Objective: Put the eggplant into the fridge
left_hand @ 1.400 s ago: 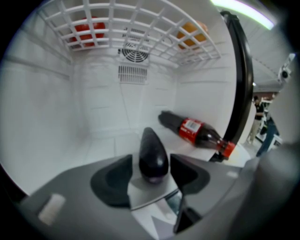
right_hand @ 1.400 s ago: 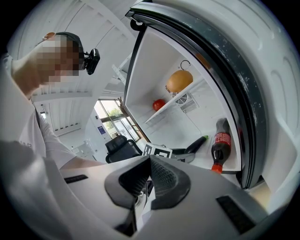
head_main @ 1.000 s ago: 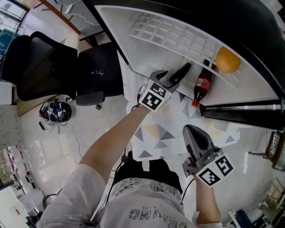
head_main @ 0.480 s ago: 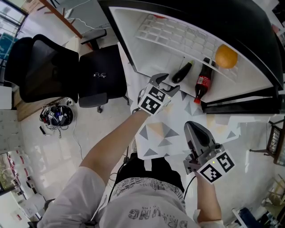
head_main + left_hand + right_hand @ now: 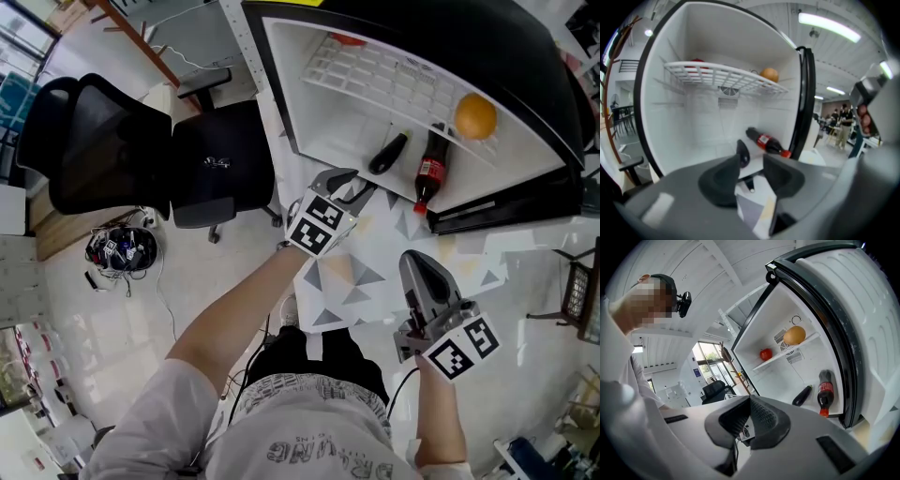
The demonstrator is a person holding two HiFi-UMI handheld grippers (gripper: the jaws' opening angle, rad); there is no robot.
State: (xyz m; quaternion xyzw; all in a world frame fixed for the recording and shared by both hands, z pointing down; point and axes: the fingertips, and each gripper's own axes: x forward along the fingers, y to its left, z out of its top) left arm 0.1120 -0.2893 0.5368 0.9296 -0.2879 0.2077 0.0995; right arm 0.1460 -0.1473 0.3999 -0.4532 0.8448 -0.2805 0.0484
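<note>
Eggplant in the fridge; fridge stands open.

Eggplant [image 5: 388, 154] lies on the bottom floor of the fridge [image 5: 319, 103], just beside the cola bottle [image 5: 430, 172], under the wire shelf [image 5: 394, 80] that carries the orange [image 5: 475, 118]; the placing looks done, and by my reckoning only closing up is left; left gripper [image 5: 352, 185] is just outside the opening, jaws partway apart and just been closing, nothing between them, clear of the eggplant; right gripper [image 5: 417, 258] hangs nearer the body, away from the fridge, jaws together, empty.
</note>
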